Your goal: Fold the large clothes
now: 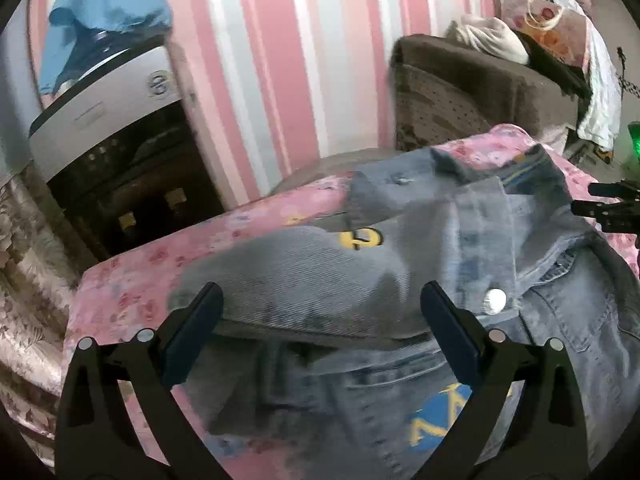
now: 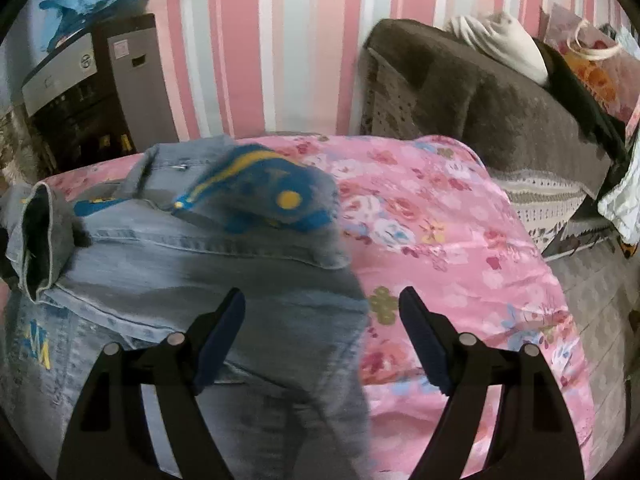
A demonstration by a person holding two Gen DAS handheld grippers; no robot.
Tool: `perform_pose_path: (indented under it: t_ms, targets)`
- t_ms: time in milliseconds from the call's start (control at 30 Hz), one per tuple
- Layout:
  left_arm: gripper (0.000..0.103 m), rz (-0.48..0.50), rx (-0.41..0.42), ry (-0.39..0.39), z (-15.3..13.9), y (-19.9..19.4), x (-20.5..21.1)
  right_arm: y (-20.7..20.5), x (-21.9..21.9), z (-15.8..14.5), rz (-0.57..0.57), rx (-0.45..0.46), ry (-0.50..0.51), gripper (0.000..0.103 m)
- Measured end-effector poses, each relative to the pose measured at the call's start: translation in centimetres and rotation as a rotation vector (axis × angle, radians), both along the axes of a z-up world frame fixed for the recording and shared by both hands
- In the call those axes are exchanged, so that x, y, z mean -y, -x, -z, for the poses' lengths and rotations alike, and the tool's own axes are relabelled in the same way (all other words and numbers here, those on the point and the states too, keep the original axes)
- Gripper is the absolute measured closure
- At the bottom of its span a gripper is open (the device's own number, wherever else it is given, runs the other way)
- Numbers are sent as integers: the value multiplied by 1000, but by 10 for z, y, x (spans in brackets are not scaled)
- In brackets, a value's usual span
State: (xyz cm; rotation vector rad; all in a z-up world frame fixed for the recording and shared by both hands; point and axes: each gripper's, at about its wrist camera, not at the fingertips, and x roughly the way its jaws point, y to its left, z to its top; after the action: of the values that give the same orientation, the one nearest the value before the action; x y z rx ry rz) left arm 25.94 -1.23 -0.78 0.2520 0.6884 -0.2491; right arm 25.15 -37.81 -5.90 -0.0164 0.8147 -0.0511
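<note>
A faded blue denim jacket (image 1: 400,280) with yellow and blue patches lies on the pink floral bedspread (image 2: 460,240). The left hand-held gripper (image 1: 322,316) stands wide apart over a folded sleeve, gripping nothing. The right hand-held gripper (image 2: 322,320) is also apart, above the jacket's edge.

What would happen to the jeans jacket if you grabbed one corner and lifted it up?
The denim jacket would probably droop and unfold, since it already lies in soft folds on the pink flowered cover. It may feel fairly heavy, judging by its thick seams and the metal button. It likely would not slip from the tongs, as the cloth looks coarse.
</note>
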Motion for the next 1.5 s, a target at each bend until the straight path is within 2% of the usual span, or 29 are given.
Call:
perform_pose_path:
  t_ms: [167,300,500,600,633,733,767,800,1000,1033,1067,1133,1233,1300,1367,1433,1500]
  targets:
    - [5,-46,14,13,-6,-1,-36,3,-30,-11,-56,20,-51,23]
    - [5,-111,11,33,-7,-10,-72,1,-65,-15,-124,26,-3,23]
    - [4,-194,-4,53,0,-27,-118,-2,-111,-22,-212,38,1,24]
    - [5,-242,-4,31,5,-34,-136,4,-131,-30,-246,63,-13,25]
    - [5,-255,-13,39,8,-36,-145,7,-138,-33,-263,70,-26,30]
    - [5,-274,-33,59,15,-39,-158,11,-153,-39,-310,71,-78,31]
    - [5,-279,-36,55,17,-39,-161,11,-157,-38,-322,67,-89,43]
    - [5,-283,-39,48,20,-39,-162,10,-163,-37,-336,61,-98,49]
    - [5,-281,-35,22,22,-34,-155,-19,-181,-13,-369,-37,-227,50]
    - [5,-282,-34,19,21,-33,-154,-25,-182,-7,-379,-47,-263,68]
    - [5,-283,-34,21,19,-33,-152,-28,-182,-7,-389,-45,-276,97]
    - [5,-289,-23,17,13,-29,-150,-27,-175,-20,-378,22,-243,97]
    - [5,-286,0,21,1,-23,-145,-9,-133,-87,-290,251,-164,97]
    - [4,-275,5,36,-6,-20,-139,1,-101,-119,-230,315,-122,98]
    - [4,-259,9,43,-9,-17,-131,4,-67,-133,-172,313,-89,98]
    - [3,-240,12,38,-9,-15,-117,3,-40,-126,-129,248,-84,98]
    - [3,-216,4,32,-6,-15,-103,-5,-9,-91,-71,99,-89,98]
